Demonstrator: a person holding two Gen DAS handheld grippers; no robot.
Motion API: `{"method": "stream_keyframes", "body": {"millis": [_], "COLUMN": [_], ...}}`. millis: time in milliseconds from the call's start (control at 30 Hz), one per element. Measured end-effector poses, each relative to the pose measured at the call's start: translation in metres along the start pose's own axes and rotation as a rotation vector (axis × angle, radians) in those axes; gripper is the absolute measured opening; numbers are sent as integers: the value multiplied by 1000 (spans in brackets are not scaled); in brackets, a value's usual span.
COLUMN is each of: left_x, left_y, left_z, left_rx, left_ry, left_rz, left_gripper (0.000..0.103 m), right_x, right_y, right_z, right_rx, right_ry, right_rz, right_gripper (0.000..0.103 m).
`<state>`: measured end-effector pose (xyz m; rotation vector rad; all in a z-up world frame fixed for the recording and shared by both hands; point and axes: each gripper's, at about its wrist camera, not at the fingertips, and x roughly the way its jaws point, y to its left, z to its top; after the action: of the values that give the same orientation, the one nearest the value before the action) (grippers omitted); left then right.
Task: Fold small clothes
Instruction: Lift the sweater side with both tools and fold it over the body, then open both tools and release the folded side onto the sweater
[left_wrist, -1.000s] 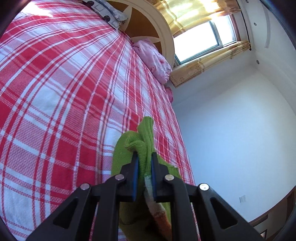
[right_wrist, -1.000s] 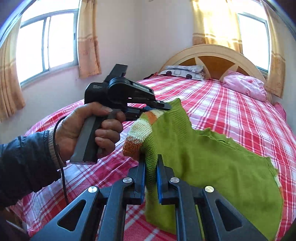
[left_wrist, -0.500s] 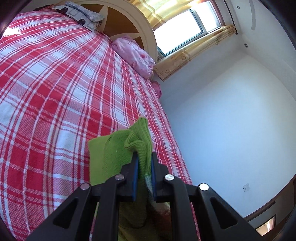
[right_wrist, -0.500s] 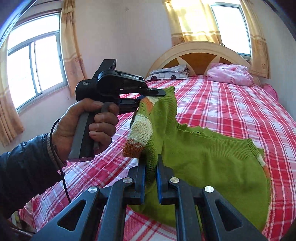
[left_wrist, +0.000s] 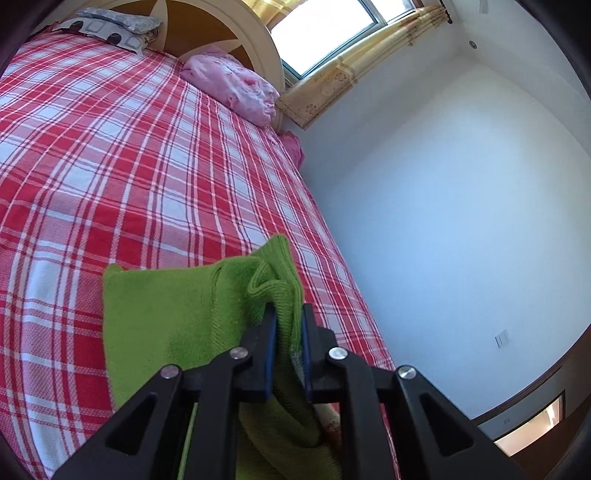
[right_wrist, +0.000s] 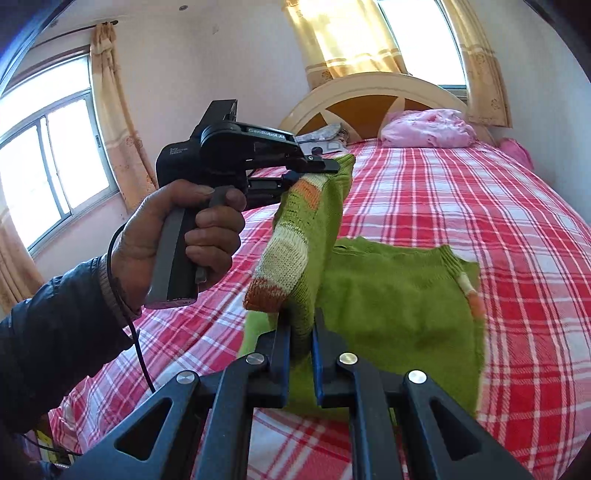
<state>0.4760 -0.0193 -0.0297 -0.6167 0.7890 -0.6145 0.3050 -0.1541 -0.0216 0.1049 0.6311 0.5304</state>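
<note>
Two grippers are each pinching the same green knitted sweater (right_wrist: 399, 310) over a bed (right_wrist: 480, 206) covered in a red and white checked sheet. In the right wrist view, the right gripper (right_wrist: 301, 332) is clamping a fold of the knit at the lower centre of the frame. The left gripper (right_wrist: 321, 166) is reaching in from the left, gripping the raised edge beside a sleeve with cream and orange stripes that is hanging down the middle. Only this view is showing the person's left hand (right_wrist: 177, 236) wrapping the handle, a dark sleeve (right_wrist: 55, 332) at the lower left, and a cable looping beneath the wrist. The left wrist view is showing the left gripper (left_wrist: 288, 325) close up, its blue pads squeezing bunched green ribbing. The sweater's body is lying flat on the sheet at the lower left. A pink pillow (left_wrist: 236, 85) is sitting by the headboard at the top.
</note>
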Motion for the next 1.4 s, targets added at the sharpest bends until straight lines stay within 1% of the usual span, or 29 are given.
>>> {"method": "stream_keyframes", "body": {"millis": [200,367,500,633,800,900,967,1000,1033,1067,1100,1133,1167,1200,1233,1267,1300,1333,1367,1400], "left_x": [33,62,84,101,118,117,109,102,91,80,70,57,44,30,18,8,-1,-10,-16,-18], "left_y": [-19,-35,-47,-51,-59,-61,-64,-66,-67,-67,-65,-61,-57,-53,-48,-44,-38,-32,-27,-23], "left_z": [-8,-20,-32,-42,-52,-55,-56,-58,-60,-63,-66,-71,-76,-83,-89,-96,-102,-110,-116,-120], "left_rx": [31,75,113,112,163,156,167,187,219,244,266,289,315,343,373,397,416,437,451,457], "left_ry": [57,112,151,183,196,188,183,174,150,126,106,88,64,43,23,3,-16,-40,-52,-59], "left_rz": [8,29,63,82,131,159,142,141,149,160,179,208,243,284,322,351,381,414,431,437], "left_gripper": [12,12,12,12,13,19,25,33,37,45,52,57,58,62,65,67,72,75,76,76], "right_x": [-10,-16,-16,-19,-17,-15,-16,-18,-20,-22,-24,-29,-32,-36,-44,-51,-58,-67,-71,-70], "right_y": [-32,-62,-80,-97,-114,-119,-124,-127,-130,-132,-133,-134,-134,-135,-136,-138,-139,-139,-139,-138], "right_z": [-12,-27,-40,-51,-59,-63,-64,-66,-67,-68,-68,-70,-70,-70,-70,-69,-67,-61,-56,-51], "right_rx": [59,142,200,259,316,332,343,352,357,357,355,349,340,335,333,336,342,350,353,353], "right_ry": [16,39,61,75,95,103,102,99,101,105,103,97,92,83,58,34,7,-40,-69,-83], "right_rz": [-20,-34,-35,-33,-30,-29,-24,-19,-12,-3,2,-1,-30,-65,-113,-139,-170,-217,-223,-207], "right_gripper": [9,9,9,9,9,9,9,10,11,11,15,21,25,36,41,41,41,41,41,41]}}
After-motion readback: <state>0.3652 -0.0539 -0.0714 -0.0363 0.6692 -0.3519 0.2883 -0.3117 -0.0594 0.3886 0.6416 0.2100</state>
